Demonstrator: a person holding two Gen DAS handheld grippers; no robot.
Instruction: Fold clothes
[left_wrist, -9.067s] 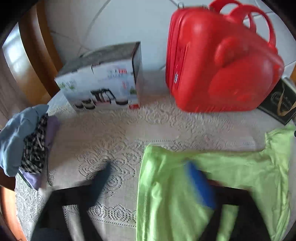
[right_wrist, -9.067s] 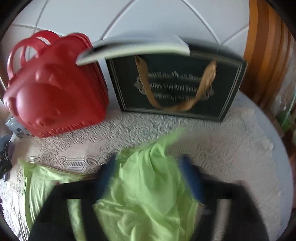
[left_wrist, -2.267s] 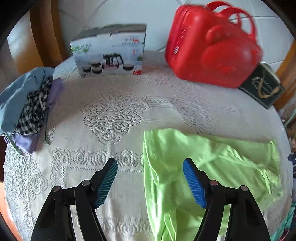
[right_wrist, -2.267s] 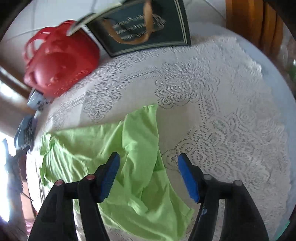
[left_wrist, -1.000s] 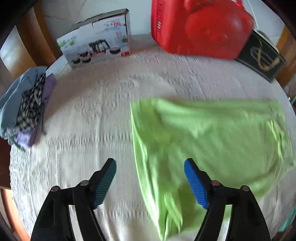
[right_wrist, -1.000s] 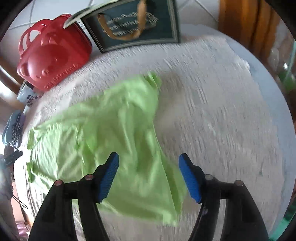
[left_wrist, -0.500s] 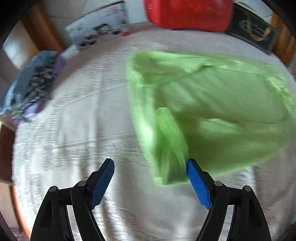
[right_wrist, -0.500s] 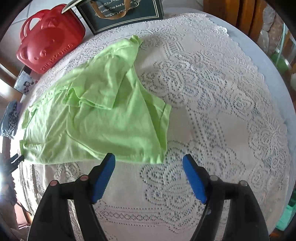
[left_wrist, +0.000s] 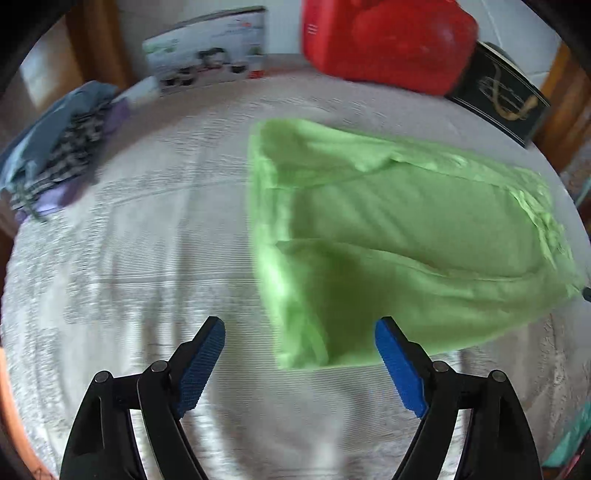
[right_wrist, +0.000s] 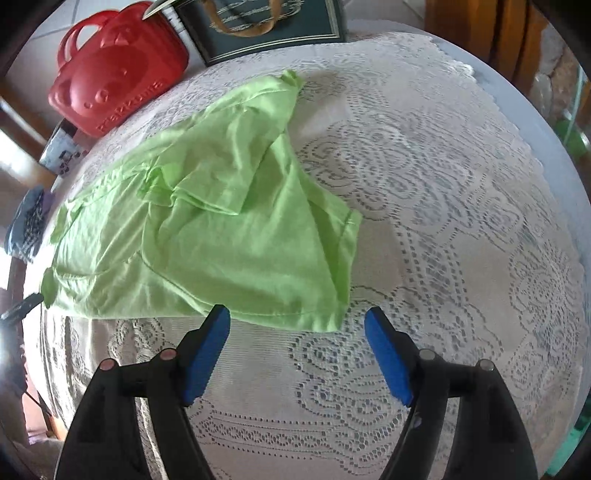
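We judge the main risk here to be a crooked or bunched fold. The green shirt (right_wrist: 221, 206) lies on the lace tablecloth (right_wrist: 443, 221) only partly folded: one flap is doubled over the body, its edges run aslant, and a sleeve (right_wrist: 284, 88) trails toward the far side. If we pinch the near corner through one layer only, the lower layer would likely stay behind and drag into wrinkles; if we pinch too deep, the lace could be caught along with the cloth. The fabric looks thin and limp, so we expect it to sag from any single hold.

The left tongs (left_wrist: 299, 354) stand wide apart with nothing between the pads; their jaws have just been opening further. The shirt's near left corner (left_wrist: 303, 347) lies ahead of them, closer to the right pad (left_wrist: 399, 365) than to the left pad (left_wrist: 201, 363), apparently untouched.

The right tongs (right_wrist: 297, 343) are likewise apart and empty. The shirt's near hem (right_wrist: 280, 314) lies just ahead of their tips, partly behind the left pad (right_wrist: 207, 350) in this view, and its right corner (right_wrist: 332, 321) sits between the two pads' lines, clear of both.

Beyond the shirt stand a red case (right_wrist: 118, 74), a dark gift bag (right_wrist: 266, 29) and a printed box (left_wrist: 210, 48); a heap of other clothes (left_wrist: 62, 140) lies well apart at the table's left.
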